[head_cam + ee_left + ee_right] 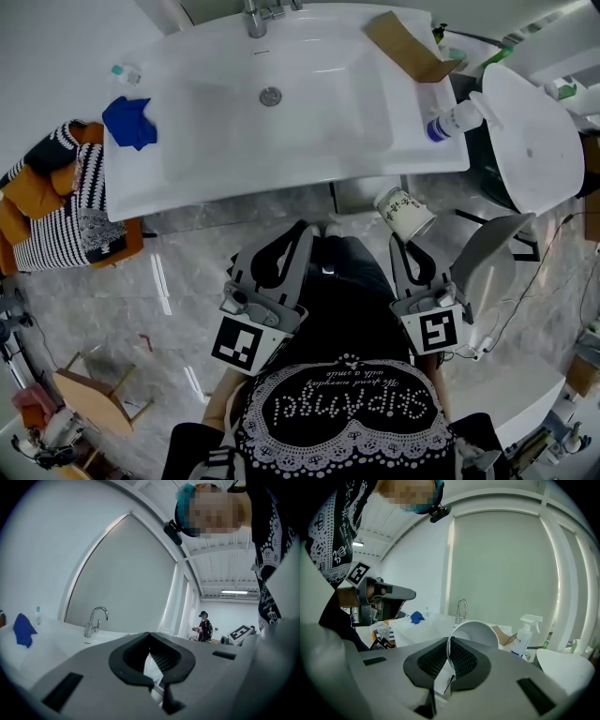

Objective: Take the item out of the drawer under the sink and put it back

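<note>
A white paper cup [405,214] with print on its side is tilted in the air in front of the white sink [281,178]. My right gripper [399,246] is shut on the cup's rim. The right gripper view shows the rim pinched between the ribbed pads, with the cup [472,632] opening toward the camera. My left gripper [302,231] is held close to my body, shut and with nothing in it. In its own view the left gripper [150,635] points toward the faucet [95,620]. The drawer under the sink is hidden below the basin.
On the sink top lie a blue cloth [129,122], a cardboard piece [408,45] and a spray bottle [455,120]. A toilet [530,141] stands to the right. Striped and orange fabric [56,197] sits to the left, with a wooden stool [94,398] behind. A person [204,626] stands far off.
</note>
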The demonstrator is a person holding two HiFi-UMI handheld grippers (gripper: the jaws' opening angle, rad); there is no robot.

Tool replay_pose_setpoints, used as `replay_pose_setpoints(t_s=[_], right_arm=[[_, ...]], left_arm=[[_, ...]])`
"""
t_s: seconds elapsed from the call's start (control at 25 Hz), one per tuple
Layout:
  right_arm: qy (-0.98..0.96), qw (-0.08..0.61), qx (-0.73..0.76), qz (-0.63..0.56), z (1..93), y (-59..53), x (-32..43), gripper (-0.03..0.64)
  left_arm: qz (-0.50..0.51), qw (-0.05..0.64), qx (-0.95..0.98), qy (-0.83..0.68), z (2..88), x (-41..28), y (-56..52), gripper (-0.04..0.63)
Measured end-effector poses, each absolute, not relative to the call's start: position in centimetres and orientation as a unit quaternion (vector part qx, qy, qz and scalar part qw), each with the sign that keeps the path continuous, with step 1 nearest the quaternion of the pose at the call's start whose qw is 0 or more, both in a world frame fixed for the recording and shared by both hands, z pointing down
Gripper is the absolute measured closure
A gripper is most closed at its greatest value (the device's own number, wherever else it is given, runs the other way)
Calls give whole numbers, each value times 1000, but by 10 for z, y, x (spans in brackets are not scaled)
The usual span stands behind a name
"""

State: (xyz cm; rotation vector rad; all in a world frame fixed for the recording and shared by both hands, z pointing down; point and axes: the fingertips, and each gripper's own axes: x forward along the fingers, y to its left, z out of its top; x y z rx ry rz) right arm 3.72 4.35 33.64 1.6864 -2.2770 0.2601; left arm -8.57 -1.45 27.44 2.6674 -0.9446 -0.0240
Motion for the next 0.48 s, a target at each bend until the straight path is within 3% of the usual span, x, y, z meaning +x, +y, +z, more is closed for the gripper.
replay_pose_setpoints(t_s=[0.48], right_arm=[[-814, 149, 555, 85, 336, 39, 30, 591]], left_arm=[[-15, 141, 925, -352, 273, -98, -3, 591]])
